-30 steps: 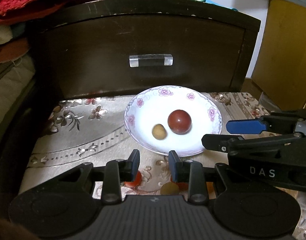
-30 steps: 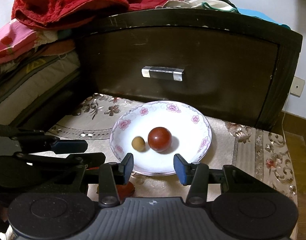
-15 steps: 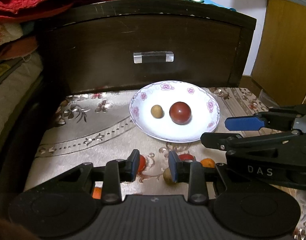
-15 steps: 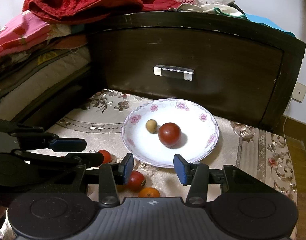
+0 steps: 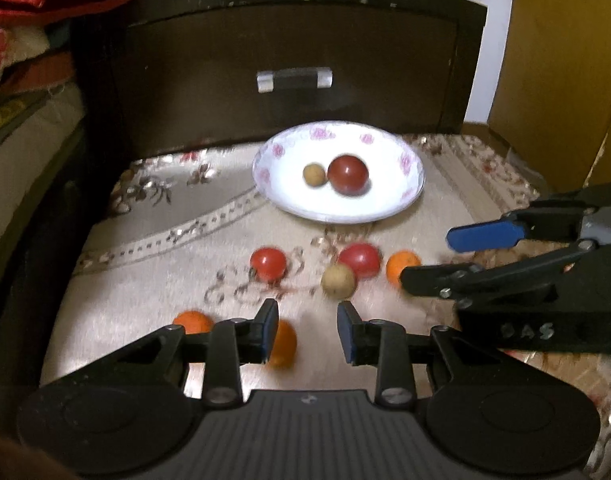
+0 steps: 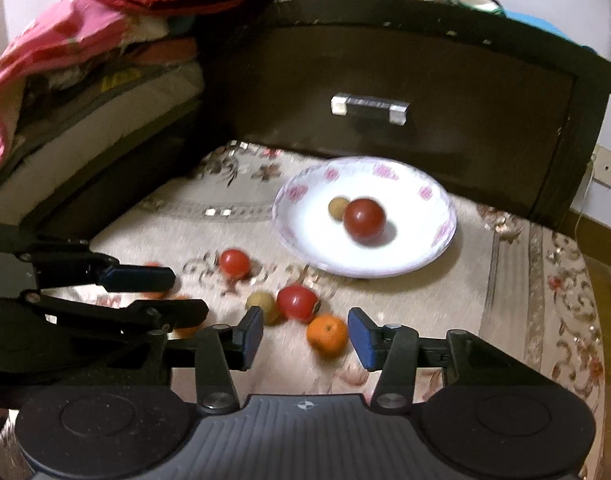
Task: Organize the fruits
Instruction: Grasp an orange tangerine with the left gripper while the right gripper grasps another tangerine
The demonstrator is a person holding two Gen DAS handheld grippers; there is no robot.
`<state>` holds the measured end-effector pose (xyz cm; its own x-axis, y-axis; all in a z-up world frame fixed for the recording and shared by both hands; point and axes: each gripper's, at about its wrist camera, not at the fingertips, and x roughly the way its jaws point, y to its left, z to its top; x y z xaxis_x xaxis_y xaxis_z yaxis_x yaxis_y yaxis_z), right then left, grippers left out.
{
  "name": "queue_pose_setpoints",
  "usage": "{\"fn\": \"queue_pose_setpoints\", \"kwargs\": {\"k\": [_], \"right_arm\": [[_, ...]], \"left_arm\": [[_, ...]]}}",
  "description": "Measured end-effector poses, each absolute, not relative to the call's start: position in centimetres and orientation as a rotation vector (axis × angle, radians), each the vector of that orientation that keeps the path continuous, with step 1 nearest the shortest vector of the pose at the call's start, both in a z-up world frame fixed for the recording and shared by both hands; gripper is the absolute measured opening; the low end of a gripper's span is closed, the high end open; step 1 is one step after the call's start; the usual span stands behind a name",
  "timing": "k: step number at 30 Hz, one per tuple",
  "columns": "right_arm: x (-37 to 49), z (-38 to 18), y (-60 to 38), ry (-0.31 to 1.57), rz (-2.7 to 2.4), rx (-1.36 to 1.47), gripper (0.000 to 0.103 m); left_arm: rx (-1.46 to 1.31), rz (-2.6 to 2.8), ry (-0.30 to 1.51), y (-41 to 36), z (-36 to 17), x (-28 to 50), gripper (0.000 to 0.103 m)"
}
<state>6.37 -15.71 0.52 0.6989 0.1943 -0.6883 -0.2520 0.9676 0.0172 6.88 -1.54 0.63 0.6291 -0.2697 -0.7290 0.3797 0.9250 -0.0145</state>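
A white floral plate (image 5: 409, 196) (image 6: 433, 248) holds a dark red fruit (image 5: 347, 175) (image 6: 364, 217) and a small tan fruit (image 5: 314, 175) (image 6: 337, 207). Loose on the cloth lie two red fruits (image 5: 268, 264) (image 5: 359, 259), a tan fruit (image 5: 337, 281) and several oranges (image 5: 401, 266) (image 5: 283, 342). My left gripper (image 5: 307, 334) is open and empty, just short of the loose fruits. My right gripper (image 6: 304, 338) is open and empty, with an orange (image 6: 327, 335) between its fingers' line of sight.
A dark wooden drawer front (image 5: 289, 52) with a clear handle (image 5: 294, 79) stands behind the plate. Folded bedding and red cloth (image 6: 65, 60) pile up at the left. A yellow-brown cabinet (image 5: 557, 80) stands at the right. The floral cloth (image 6: 545, 300) extends to the right.
Both grippers have pulled back from the plate and risen, so the loose fruits on the cloth in front of the plate have come into view. Both stay open.
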Motion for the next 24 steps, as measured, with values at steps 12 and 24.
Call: {"fn": "queue_pose_setpoints", "kwargs": {"k": [12, 24], "right_arm": [[7.3, -1.5, -16.6, 0.81, 0.237, -0.072, 0.048], [9.4, -2.9, -17.3, 0.841, 0.234, -0.064, 0.05]], "left_arm": [[0.141, -0.335, 0.869, -0.6, -2.1, 8.1, 0.038], [0.156, -0.344, 0.876, -1.4, -3.4, 9.3, 0.042]]}}
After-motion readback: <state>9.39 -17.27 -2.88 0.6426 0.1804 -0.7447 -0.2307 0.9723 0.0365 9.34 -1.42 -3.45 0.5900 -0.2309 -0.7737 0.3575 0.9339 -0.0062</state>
